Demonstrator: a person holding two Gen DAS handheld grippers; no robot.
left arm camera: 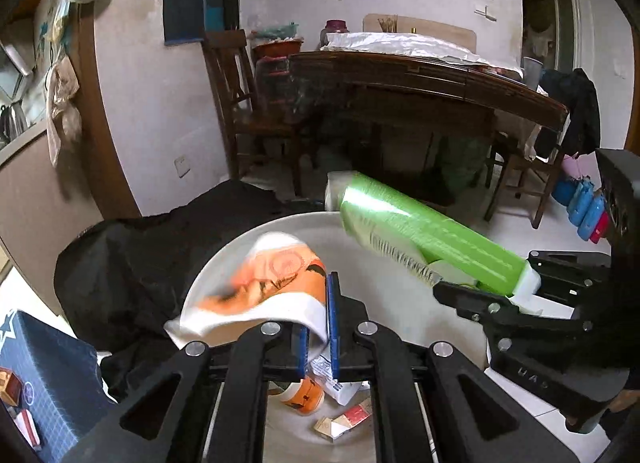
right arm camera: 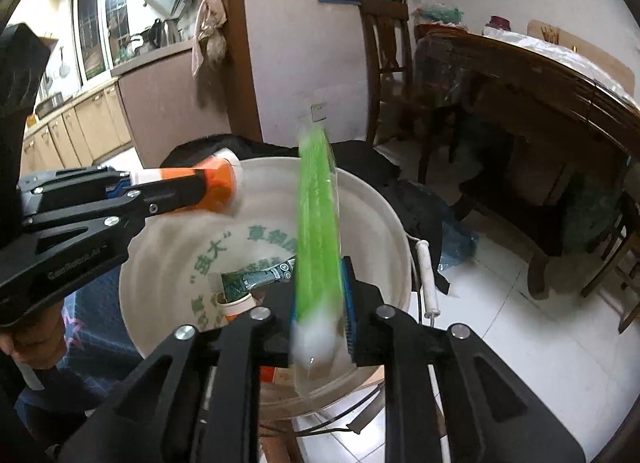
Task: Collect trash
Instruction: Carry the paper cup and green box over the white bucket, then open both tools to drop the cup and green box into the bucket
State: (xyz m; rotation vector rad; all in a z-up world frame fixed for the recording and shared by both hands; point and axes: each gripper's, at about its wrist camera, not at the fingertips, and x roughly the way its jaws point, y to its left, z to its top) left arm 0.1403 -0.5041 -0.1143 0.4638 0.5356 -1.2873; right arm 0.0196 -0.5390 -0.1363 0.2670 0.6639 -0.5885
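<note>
Left gripper (left arm camera: 318,327) clamped a crushed orange-and-white paper cup (left arm camera: 264,283); right gripper (right arm camera: 320,303) pinched a long green plastic wrapper (right arm camera: 318,223). Both hung over the white plastic bucket (right arm camera: 384,199), apparently poised for dropping.

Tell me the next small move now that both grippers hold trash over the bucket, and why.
Probably open the left gripper first. Its orange-and-white cup already hangs over the white bucket, where other trash lies, so it should drop inside. The right gripper holds the green wrapper above the same opening.
</note>
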